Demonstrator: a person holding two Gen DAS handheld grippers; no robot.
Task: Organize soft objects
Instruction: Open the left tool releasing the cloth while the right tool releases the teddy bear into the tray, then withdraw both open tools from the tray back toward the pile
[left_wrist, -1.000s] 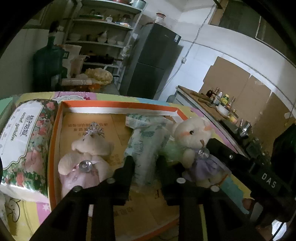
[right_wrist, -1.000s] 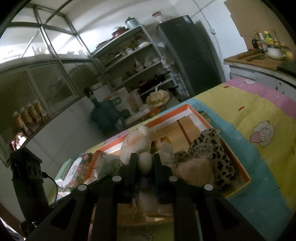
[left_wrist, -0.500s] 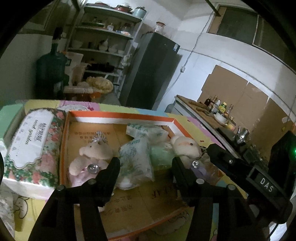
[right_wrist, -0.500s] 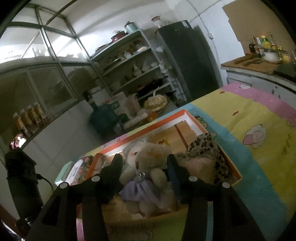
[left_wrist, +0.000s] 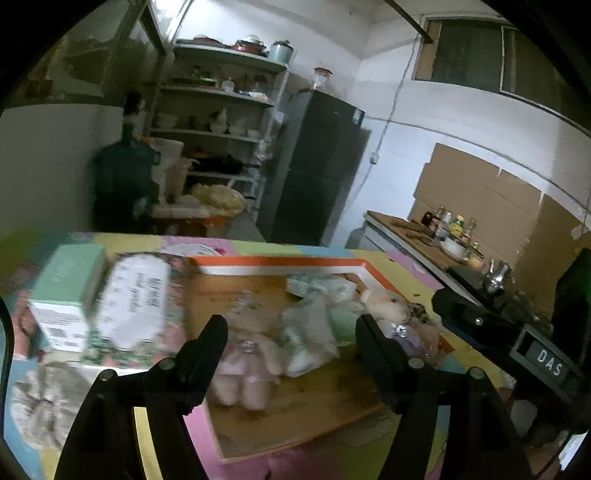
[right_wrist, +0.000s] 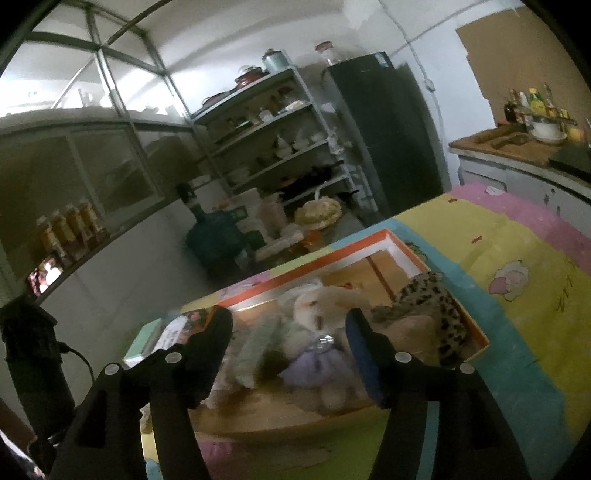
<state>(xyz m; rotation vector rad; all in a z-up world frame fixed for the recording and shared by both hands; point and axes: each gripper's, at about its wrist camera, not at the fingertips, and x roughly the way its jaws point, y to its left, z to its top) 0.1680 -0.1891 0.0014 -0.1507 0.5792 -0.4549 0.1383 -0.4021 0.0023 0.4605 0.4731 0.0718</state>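
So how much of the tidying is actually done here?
Mostly done, it seems: two teddy bears, one in pink and one in purple, a plastic packet and a leopard-print piece lie in the orange-rimmed box. Both the left claw and right claw are opening and hold nothing. A floral pack and a grey soft thing remain outside.

Left wrist view: looks forward and downward between its jaws, close above the orange-rimmed box (left_wrist: 280, 263). Right wrist view: same downward tilt, from the box's (right_wrist: 441, 284) other side. Shared: box, shelving (left_wrist: 221, 122) (right_wrist: 280, 144), refrigerator (left_wrist: 317, 166) (right_wrist: 388, 136) beyond the jaws.
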